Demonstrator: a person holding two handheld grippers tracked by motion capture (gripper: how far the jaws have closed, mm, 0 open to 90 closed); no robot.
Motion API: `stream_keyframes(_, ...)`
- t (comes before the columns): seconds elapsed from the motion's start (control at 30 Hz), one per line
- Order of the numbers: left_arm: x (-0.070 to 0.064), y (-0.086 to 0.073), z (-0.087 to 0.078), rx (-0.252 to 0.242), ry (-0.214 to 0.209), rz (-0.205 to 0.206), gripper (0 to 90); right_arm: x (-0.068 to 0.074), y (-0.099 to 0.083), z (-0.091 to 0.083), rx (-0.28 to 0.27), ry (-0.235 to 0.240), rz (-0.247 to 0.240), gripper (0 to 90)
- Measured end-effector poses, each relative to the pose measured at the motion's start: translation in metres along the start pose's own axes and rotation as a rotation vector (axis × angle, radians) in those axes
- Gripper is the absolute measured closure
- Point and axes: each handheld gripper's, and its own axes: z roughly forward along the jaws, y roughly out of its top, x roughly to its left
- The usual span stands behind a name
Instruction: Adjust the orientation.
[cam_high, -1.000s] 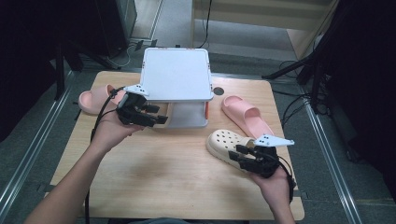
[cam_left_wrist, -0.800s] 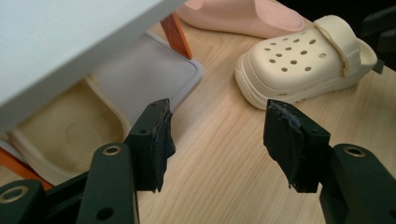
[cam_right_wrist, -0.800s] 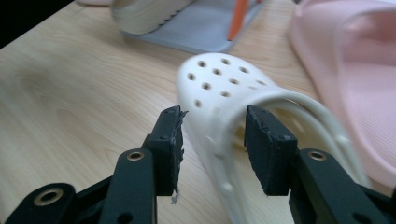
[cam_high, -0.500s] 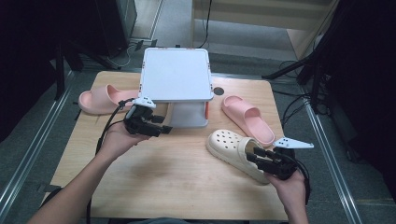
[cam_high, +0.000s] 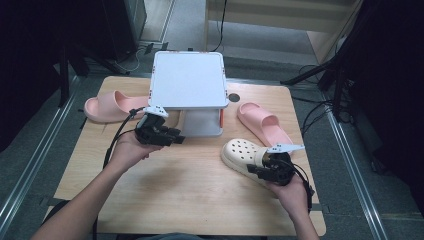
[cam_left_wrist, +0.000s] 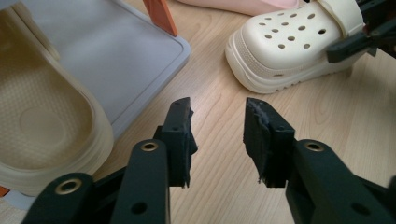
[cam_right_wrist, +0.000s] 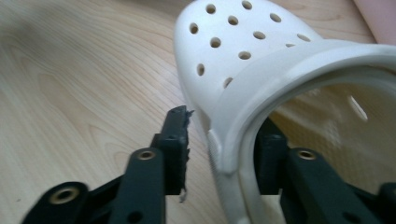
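Nearest you, your right gripper (cam_high: 262, 171) sits over the heel end of the cream clog (cam_high: 245, 156), its jaws apart and straddling the clog's side wall and strap: in the right gripper view one jaw is outside on the wood and the other inside the opening, with a gap left on the outer side, so they are not clamped. The clog (cam_right_wrist: 261, 79) rests on the wooden surface (cam_high: 185, 195) toward its right front, toe pointing up and left. You have broad bare wood in front of you and between your two hands, though the surface's right edge lies close beside your right hand. Your left gripper (cam_high: 170, 137) hovers left of centre, jaws apart and holding nothing, aimed across at the clog (cam_left_wrist: 289, 46). Just beside it stands the grey rack (cam_high: 189, 80), whose lower tray (cam_left_wrist: 116, 51) holds a second cream clog (cam_left_wrist: 42, 121) close to your left jaw; an orange leg rises at the tray's corner. Farther right, a pink slipper (cam_high: 262, 122) lies just behind the clog, near it, crowding that side. Far left, another pink slipper (cam_high: 107, 106) lies near the surface's left edge, well apart from the rest.
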Motion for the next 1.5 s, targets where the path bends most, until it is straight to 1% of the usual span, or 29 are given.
stream_keyframes(0.1, 0.001, 0.000, -0.001, 0.002, -0.008, -0.023, 63.8, -0.004, 0.002, 0.004, 0.005, 0.025, 0.011, 75.9)
stream_keyframes(0.13, 0.002, 0.000, -0.002, 0.000, -0.012, -0.033, 63.7, -0.005, 0.002, 0.005, 0.005, 0.032, 0.016, 76.9)
stream_keyframes(0.17, 0.003, -0.002, -0.002, -0.002, -0.025, -0.061, 62.6, -0.006, 0.003, 0.005, 0.004, 0.045, 0.028, 77.7)
stream_keyframes(0.2, 0.003, -0.003, -0.002, -0.006, -0.032, -0.073, 61.0, -0.006, 0.005, 0.004, 0.001, 0.041, 0.027, 78.1)
stream_keyframes(0.23, 0.004, -0.005, -0.003, -0.008, -0.033, -0.068, 60.7, -0.005, 0.006, 0.004, 0.002, 0.036, 0.027, 78.3)
stream_keyframes(0.3, 0.004, -0.007, -0.005, -0.013, -0.016, -0.057, 60.0, -0.003, 0.010, 0.003, -0.007, 0.044, 0.033, 78.5)
stream_keyframes(0.4, 0.003, -0.010, -0.006, -0.026, -0.006, -0.062, 56.9, 0.000, 0.016, 0.002, -0.031, 0.067, 0.067, 78.4)
stream_keyframes(0.47, 0.002, -0.012, -0.007, -0.017, 0.004, -0.059, 55.7, 0.004, 0.019, 0.003, -0.039, 0.077, 0.064, 78.4)
stream_keyframes(0.53, 0.002, -0.014, -0.007, -0.011, 0.017, -0.051, 54.8, 0.012, 0.023, 0.006, -0.043, 0.082, 0.030, 78.3)
stream_keyframes(0.6, 0.000, -0.017, -0.008, -0.011, 0.022, -0.041, 55.5, 0.020, 0.027, 0.009, -0.038, 0.092, 0.013, 78.2)
stream_keyframes(0.77, -0.003, -0.021, -0.010, -0.018, 0.026, -0.046, 55.5, 0.041, 0.037, 0.022, -0.027, 0.125, -0.030, 77.9)
stream_keyframes(0.87, -0.005, -0.024, -0.010, -0.010, 0.033, -0.043, 54.9, 0.050, 0.041, 0.031, -0.016, 0.131, -0.062, 77.9)
stream_keyframes(1.03, -0.007, -0.030, -0.010, 0.005, 0.046, -0.033, 54.4, 0.062, 0.048, 0.047, 0.010, 0.150, -0.083, 77.8)
stream_keyframes(1.13, -0.006, -0.034, -0.011, 0.012, 0.051, -0.045, 54.4, 0.070, 0.051, 0.056, 0.023, 0.167, -0.098, 77.8)
stream_keyframes(1.3, -0.007, -0.039, -0.011, 0.020, 0.056, -0.050, 53.8, 0.083, 0.056, 0.069, 0.037, 0.187, -0.126, 77.5)
stream_keyframes(1.4, -0.008, -0.042, -0.012, 0.022, 0.062, -0.052, 53.5, 0.087, 0.058, 0.078, 0.051, 0.204, -0.142, 77.4)
stream_keyframes(1.5, -0.009, -0.045, -0.012, 0.019, 0.064, -0.057, 53.0, 0.091, 0.059, 0.084, 0.063, 0.200, -0.163, 77.3)
